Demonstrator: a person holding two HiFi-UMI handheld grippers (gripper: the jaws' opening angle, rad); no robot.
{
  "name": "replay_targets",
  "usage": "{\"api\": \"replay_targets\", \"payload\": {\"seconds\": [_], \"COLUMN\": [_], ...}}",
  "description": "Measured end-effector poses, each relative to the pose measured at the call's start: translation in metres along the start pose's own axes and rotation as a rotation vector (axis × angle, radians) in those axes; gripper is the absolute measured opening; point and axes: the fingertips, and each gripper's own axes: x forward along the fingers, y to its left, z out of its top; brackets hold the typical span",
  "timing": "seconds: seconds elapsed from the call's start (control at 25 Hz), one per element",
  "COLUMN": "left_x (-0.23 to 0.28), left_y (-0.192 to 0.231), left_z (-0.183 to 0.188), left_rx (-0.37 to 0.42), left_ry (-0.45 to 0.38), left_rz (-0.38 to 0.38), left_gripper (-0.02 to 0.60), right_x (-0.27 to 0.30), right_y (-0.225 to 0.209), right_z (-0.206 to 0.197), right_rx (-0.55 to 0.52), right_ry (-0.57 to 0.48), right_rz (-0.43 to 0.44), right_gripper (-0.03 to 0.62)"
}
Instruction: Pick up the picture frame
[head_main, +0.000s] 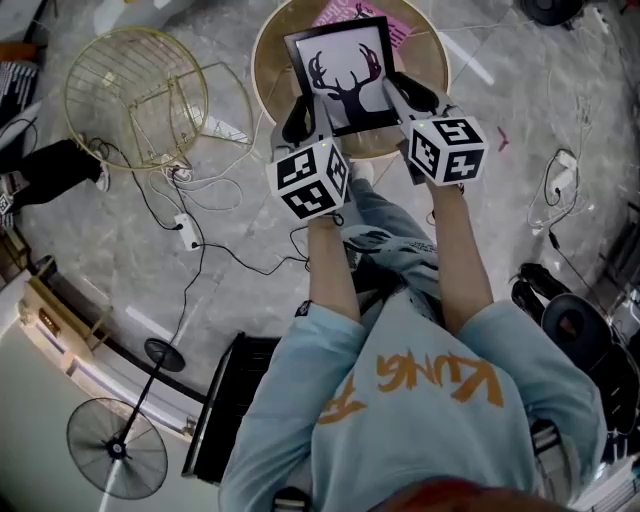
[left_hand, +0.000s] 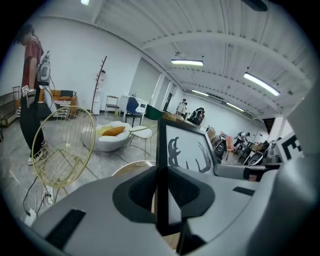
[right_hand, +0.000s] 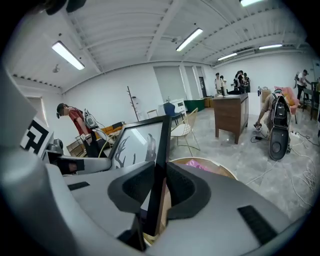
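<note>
A black picture frame (head_main: 345, 72) with a deer-antler print is held above the round wooden table (head_main: 432, 62), a gripper on each side. My left gripper (head_main: 300, 118) is shut on the frame's left edge, and in the left gripper view the dark pads (left_hand: 136, 192) press the thin black edge of the frame (left_hand: 162, 150). My right gripper (head_main: 415, 100) is shut on the right edge. The right gripper view has the frame (right_hand: 161, 150) edge-on between the pads (right_hand: 187, 192), with the tabletop (right_hand: 220, 170) below. A pink sheet (head_main: 400, 25) lies on the table behind the frame.
A gold wire chair (head_main: 135, 95) stands left of the table, with cables and a power strip (head_main: 188, 232) on the floor near it. A floor fan (head_main: 115, 450) is at the bottom left, black gear (head_main: 570, 320) at the right. A person in red (left_hand: 32, 95) stands far left.
</note>
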Motion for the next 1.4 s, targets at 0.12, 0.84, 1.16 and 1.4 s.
{"api": "replay_targets", "payload": {"seconds": [0.12,0.84,1.16,1.4], "left_x": [-0.013,-0.1,-0.122,-0.129], "left_y": [-0.011,-0.08,-0.091,-0.092], "left_z": [0.03,0.205,0.246,0.25], "left_rx": [0.04,0.224,0.268,0.279], "left_ry": [-0.055,-0.404,-0.479,-0.505], "left_rz": [-0.027,-0.099,-0.106,-0.112], "left_gripper": [0.081,0.081,0.081,0.081], "right_x": [-0.013,-0.108,-0.127,-0.133], "right_y": [0.005,0.045,0.058,0.064], "right_z": [0.03,0.212,0.254,0.257], "right_rx": [-0.017,-0.18,-0.225,-0.245], "right_ry": [-0.062,-0.422,-0.499,-0.524], "right_rz": [0.007,0.049,0.074,0.076], "right_gripper": [0.071,0.072,0.072,0.074]}}
